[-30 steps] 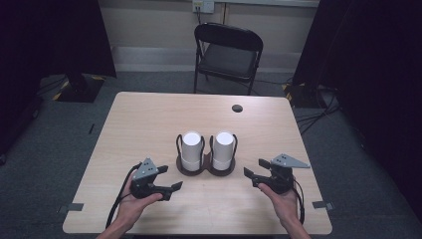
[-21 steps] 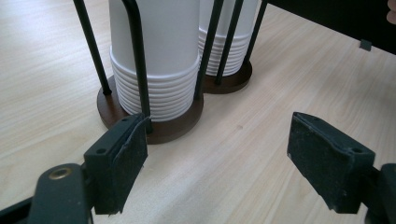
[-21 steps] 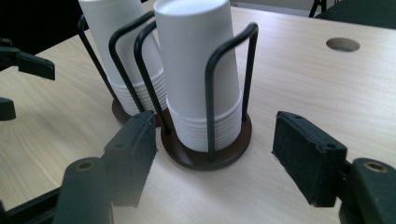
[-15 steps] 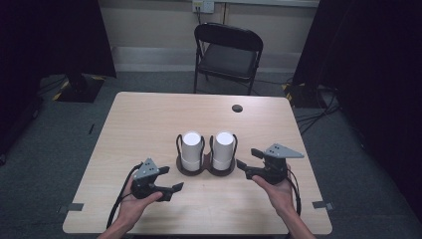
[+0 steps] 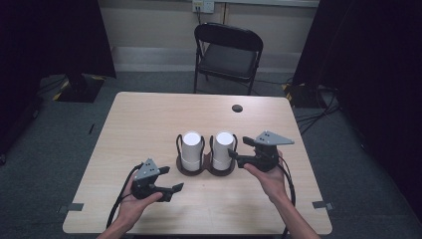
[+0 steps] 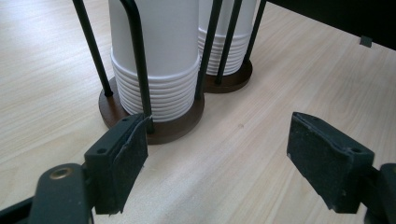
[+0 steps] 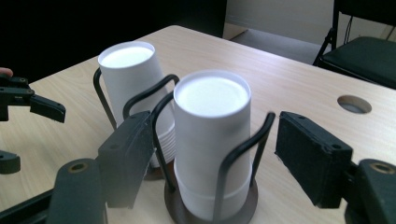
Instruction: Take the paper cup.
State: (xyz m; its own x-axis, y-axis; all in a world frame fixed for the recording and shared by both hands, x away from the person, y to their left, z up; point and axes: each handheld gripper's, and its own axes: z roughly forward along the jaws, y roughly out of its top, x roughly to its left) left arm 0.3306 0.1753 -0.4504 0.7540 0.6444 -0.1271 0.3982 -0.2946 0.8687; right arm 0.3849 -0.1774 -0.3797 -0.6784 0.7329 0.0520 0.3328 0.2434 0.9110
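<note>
Since a second ago the right gripper (image 5: 238, 152) has risen toward the right cup stack (image 5: 222, 150), jaws wide on either side of it. It should close squarely above the wire holder (image 7: 238, 158). The left gripper (image 5: 171, 182) waits wide, the stacks ahead.

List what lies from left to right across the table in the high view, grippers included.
Left gripper → left stack of white paper cups in its wire holder → right stack of white paper cups in its wire holder → right gripper, jaws open beside that stack.
</note>
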